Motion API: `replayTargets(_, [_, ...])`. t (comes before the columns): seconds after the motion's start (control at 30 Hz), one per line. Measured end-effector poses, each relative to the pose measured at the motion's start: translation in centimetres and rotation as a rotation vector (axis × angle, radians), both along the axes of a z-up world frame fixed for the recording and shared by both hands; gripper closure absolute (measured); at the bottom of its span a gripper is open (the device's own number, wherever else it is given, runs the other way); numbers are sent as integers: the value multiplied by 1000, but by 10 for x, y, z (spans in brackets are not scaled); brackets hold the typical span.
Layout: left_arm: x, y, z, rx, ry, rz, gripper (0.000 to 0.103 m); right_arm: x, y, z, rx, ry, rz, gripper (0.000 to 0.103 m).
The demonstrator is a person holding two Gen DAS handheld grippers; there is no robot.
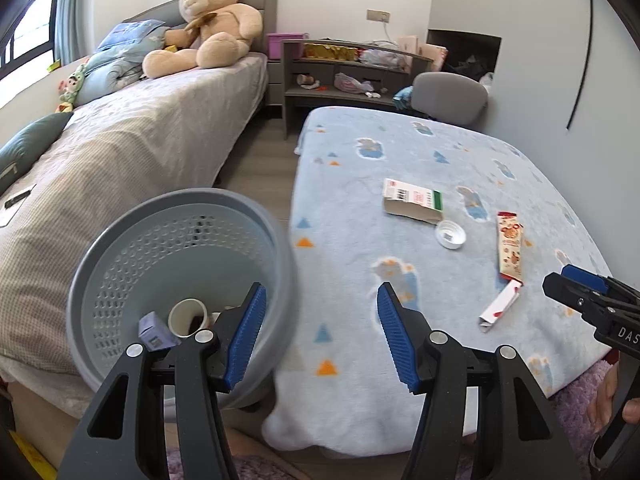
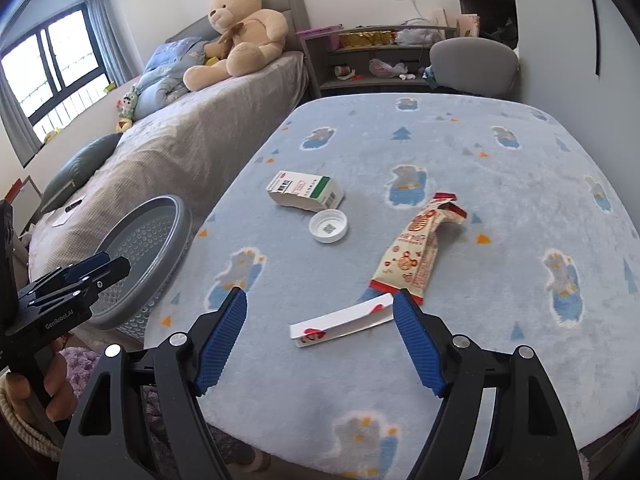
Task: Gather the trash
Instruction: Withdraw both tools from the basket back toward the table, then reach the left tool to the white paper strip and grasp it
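Observation:
My left gripper (image 1: 320, 300) is open and empty, over the gap between the grey perforated basket (image 1: 120, 272) and the blue blanket-covered table (image 1: 360, 400). A paper cup (image 1: 188, 317) and a small purple box (image 1: 154, 330) lie in the basket. My right gripper (image 2: 320, 304) is open above the table's near part. A slim white box with red marks (image 2: 342, 322) lies on the blanket just beyond and between its fingertips, not pressed by the pads. Farther on lie a snack wrapper (image 2: 416, 256), a white cap (image 2: 329, 226) and a white-and-green carton (image 2: 306, 190).
A bed (image 1: 140, 152) with a big teddy bear (image 1: 216, 20) runs along the left, close behind the basket. A grey chair (image 1: 450, 96) and a cluttered shelf (image 1: 344, 76) stand beyond the table. A purple rug (image 2: 80, 360) covers the floor below.

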State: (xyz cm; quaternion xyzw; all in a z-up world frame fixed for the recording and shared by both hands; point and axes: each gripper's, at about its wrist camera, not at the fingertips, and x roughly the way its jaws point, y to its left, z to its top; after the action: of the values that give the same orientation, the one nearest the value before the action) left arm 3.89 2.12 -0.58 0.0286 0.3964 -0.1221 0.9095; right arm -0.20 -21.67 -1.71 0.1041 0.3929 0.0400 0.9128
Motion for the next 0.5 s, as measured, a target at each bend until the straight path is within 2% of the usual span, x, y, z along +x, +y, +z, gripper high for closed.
replayTargets(0.5, [0,-103,-26,43,87,-197,47,-18,-79,-25,24,26,-130,27])
